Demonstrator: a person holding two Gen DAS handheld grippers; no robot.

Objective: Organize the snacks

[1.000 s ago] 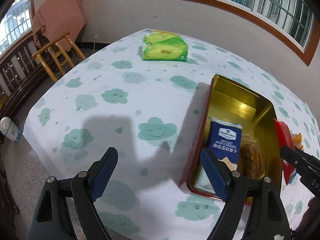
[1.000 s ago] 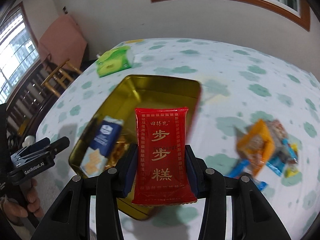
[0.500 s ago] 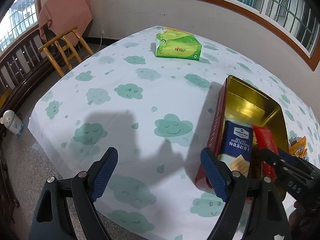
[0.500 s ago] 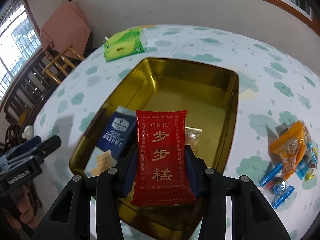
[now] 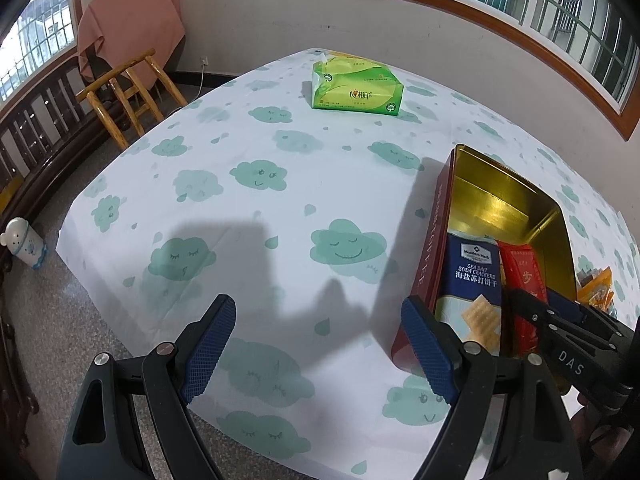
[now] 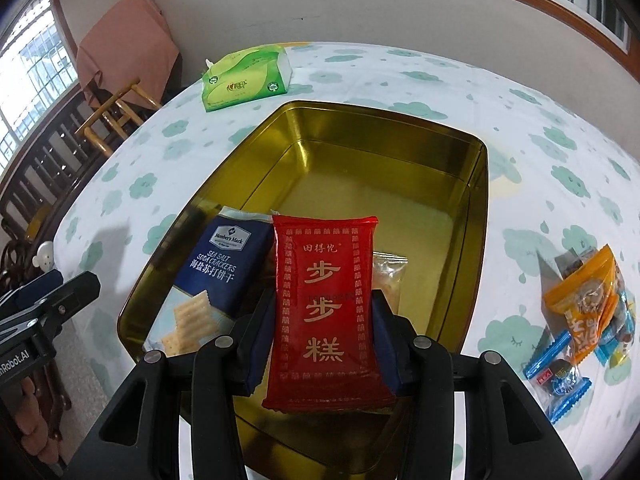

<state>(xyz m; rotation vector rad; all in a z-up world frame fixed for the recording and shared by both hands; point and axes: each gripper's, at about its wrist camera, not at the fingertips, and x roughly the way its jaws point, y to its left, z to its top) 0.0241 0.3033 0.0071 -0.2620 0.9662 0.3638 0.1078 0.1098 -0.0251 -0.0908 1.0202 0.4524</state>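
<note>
Your right gripper [image 6: 324, 320] squeezes the red packet [image 6: 324, 300] over the gold tin [image 6: 478, 216]. Drop it carelessly and it lands crooked on the cracker pack [image 6: 218, 276]. Your left gripper [image 5: 320, 344] hangs open.

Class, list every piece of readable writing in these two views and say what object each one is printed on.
"Member's Mark", "SEA SALT SODA CRACKERS", "海盐苏打饼干": blue cracker pack.
"田得忆", "步步糕": red snack pack, held in the right gripper.
"DAS": right gripper body, in the left wrist view.
"nRobot.AI", cut off: left gripper body, in the right wrist view.
"心相印": green tissue pack.
Tin side lettering, orange packet: unreadable.
</note>
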